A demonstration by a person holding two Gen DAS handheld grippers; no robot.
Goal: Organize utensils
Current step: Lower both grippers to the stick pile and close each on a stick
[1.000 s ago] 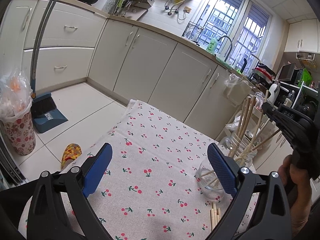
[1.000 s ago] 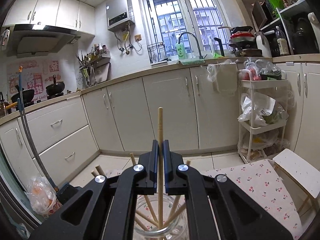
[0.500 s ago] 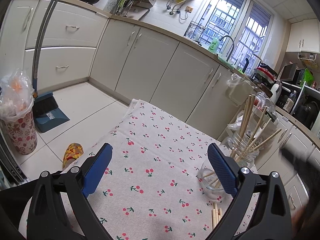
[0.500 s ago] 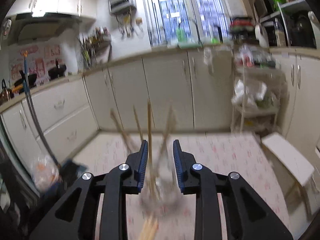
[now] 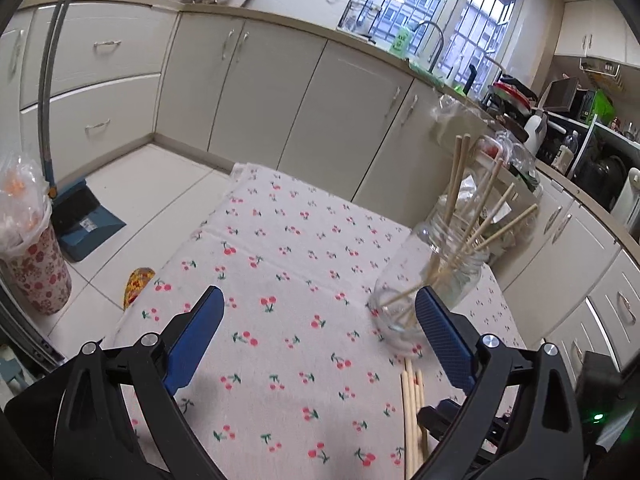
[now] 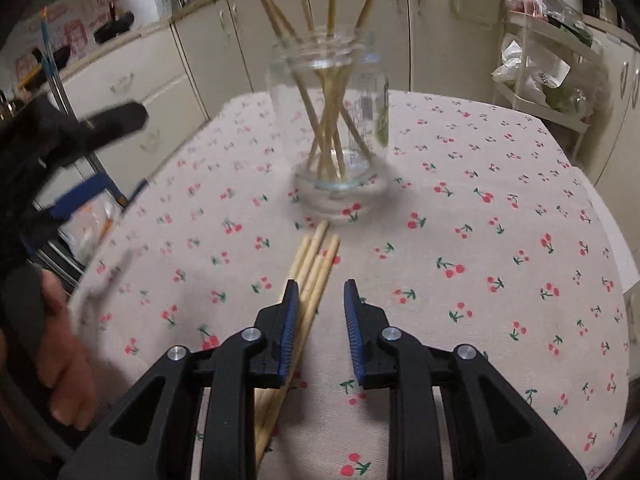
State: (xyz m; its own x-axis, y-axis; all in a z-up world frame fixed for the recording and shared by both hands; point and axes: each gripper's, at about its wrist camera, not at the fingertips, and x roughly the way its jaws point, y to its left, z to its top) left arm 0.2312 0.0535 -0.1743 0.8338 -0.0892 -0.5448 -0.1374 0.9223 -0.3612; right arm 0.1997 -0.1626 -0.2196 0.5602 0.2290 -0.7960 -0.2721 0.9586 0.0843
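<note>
The loose chopsticks (image 6: 310, 276) lie on the counter (image 6: 480, 240) just under the right hand-held gripper (image 6: 318, 304), whose jaws, having just opened, stand slightly apart and empty. Ahead stands the glass jar (image 6: 332, 120), its label unreadable; the left hand-held gripper (image 5: 320, 320) is spread wide.

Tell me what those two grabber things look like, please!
Both are black plastic with triangle-shaped cut-outs in their arms and shiny silver bolts at the joints. The left gripper has two smooth blue pads on its fingers. The right gripper has blue pads too, with tiny ridges along their edges. No cables show on either one.
</note>
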